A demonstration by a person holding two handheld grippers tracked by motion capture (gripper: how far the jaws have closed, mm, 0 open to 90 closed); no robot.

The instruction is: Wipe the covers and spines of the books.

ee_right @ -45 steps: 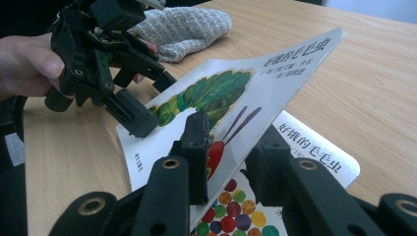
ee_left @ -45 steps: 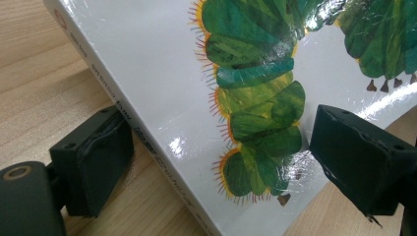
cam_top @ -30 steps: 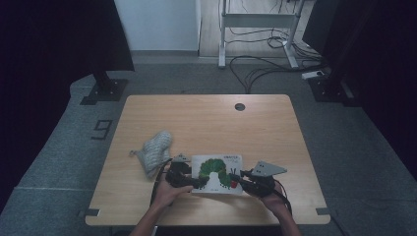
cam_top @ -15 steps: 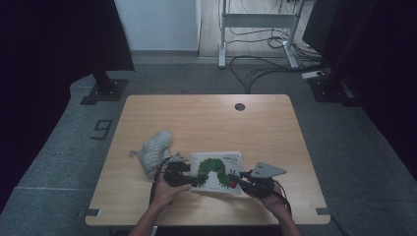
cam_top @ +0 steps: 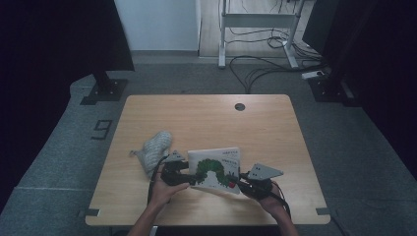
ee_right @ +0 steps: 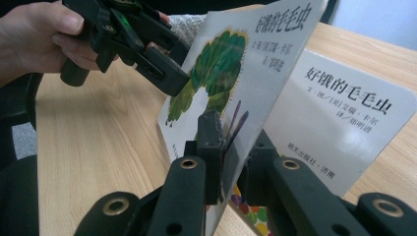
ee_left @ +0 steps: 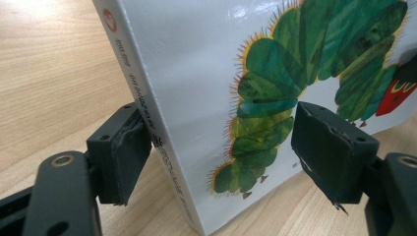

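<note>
We have the caterpillar board book (cam_top: 215, 168) near the table's (cam_top: 206, 118) front edge. Our right gripper (ee_right: 231, 147) pinches its lifted cover; our left gripper (ee_left: 221, 147) straddles the spine, jaws spread, seemingly barely touching. That cover could slip or crease.

A wooden table (cam_top: 211, 118) bears a picture book (cam_top: 216, 169) and grey cloth bundle (cam_top: 153, 149).

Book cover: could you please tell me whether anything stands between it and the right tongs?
Nothing visible does: the right tongs are shut directly on the cover at its edge, holding it lifted off the title page.
</note>
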